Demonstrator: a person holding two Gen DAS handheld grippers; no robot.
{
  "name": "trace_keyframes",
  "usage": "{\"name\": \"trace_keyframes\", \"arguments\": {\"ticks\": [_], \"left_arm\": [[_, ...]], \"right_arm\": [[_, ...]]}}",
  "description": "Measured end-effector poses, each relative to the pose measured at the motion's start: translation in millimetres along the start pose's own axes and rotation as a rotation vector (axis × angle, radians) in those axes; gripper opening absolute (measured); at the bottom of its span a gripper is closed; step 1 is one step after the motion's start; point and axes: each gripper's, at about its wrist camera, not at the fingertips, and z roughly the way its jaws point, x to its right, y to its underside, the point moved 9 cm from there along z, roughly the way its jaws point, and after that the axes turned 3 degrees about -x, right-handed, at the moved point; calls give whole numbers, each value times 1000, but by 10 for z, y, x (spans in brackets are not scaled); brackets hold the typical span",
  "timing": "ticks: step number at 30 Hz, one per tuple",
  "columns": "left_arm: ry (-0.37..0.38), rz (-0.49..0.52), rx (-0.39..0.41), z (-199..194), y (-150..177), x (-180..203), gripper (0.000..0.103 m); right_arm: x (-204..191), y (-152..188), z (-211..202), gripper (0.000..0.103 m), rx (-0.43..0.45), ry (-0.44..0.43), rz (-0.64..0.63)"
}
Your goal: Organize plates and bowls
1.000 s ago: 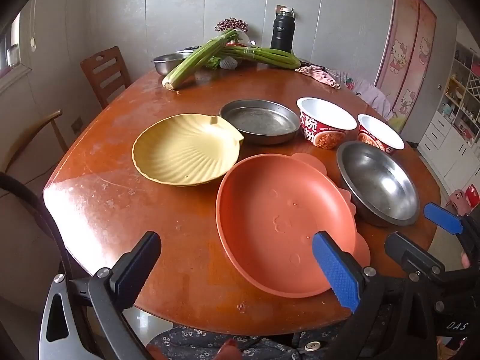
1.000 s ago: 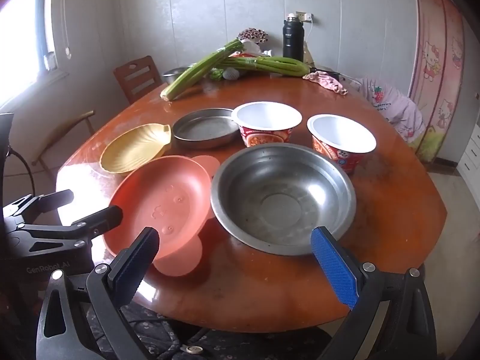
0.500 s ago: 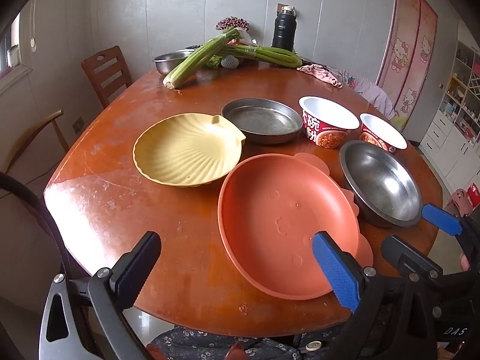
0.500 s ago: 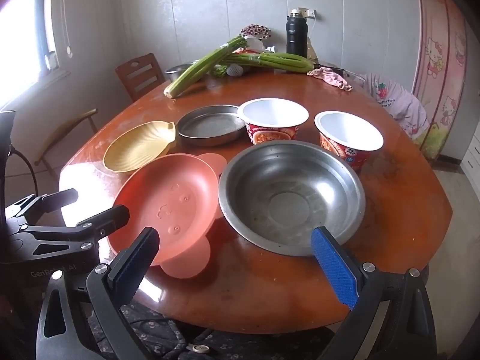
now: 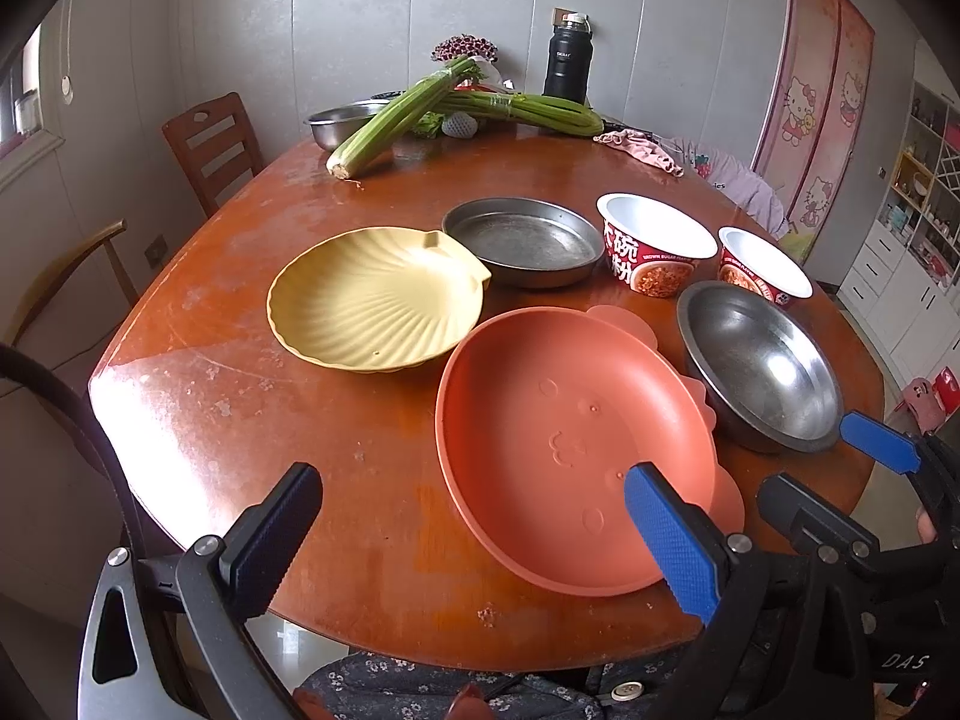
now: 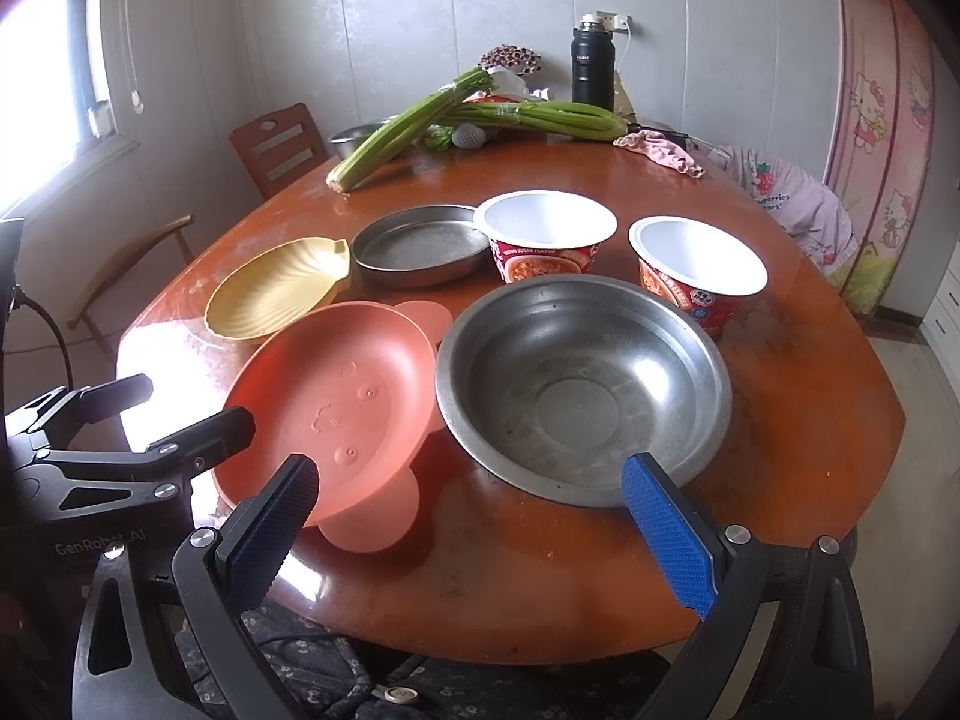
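Note:
An orange bear-shaped plate (image 5: 564, 444) (image 6: 336, 402) lies near the table's front edge, beside a steel bowl (image 5: 762, 366) (image 6: 585, 387) on its right. Behind them sit a yellow shell plate (image 5: 372, 300) (image 6: 276, 288), a flat steel pan (image 5: 522, 240) (image 6: 420, 243) and two red paper noodle bowls (image 5: 654, 252) (image 6: 549, 234). My left gripper (image 5: 474, 534) hovers open over the front edge, its right finger above the orange plate's rim. My right gripper (image 6: 468, 531) hangs open in front of the steel bowl. Neither holds anything.
Celery stalks (image 5: 396, 120), a steel basin (image 5: 342, 120), a black flask (image 5: 567, 69) and a pink cloth (image 5: 645, 150) lie at the round wooden table's (image 5: 252, 420) far side. Wooden chairs (image 5: 210, 144) stand at the left. A person's patterned clothing (image 6: 312, 678) shows below.
Both grippers have drifted slightly forward and upward toward the table; the dishes sit a little lower in view. Nothing was taken hold of or moved.

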Motion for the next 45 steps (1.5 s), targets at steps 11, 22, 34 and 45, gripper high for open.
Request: {"name": "trace_keyframes", "arguments": {"ticks": [11,22,34,45], "left_arm": [[2,-3,5,-13,-3,-7,101],[1,0,-1,-2,-8,-8,101],[4,2,0,8,-14,-1,101],[19,-5,8,1,-53,-12,101]], "right_arm": [[22,23,-8,101,-5,-1,9],[-6,3,7,101,-6,5,-4],[-5,-6,8,101,-6,9,1],[-20,-34,4,101,-8,8,-7]]}}
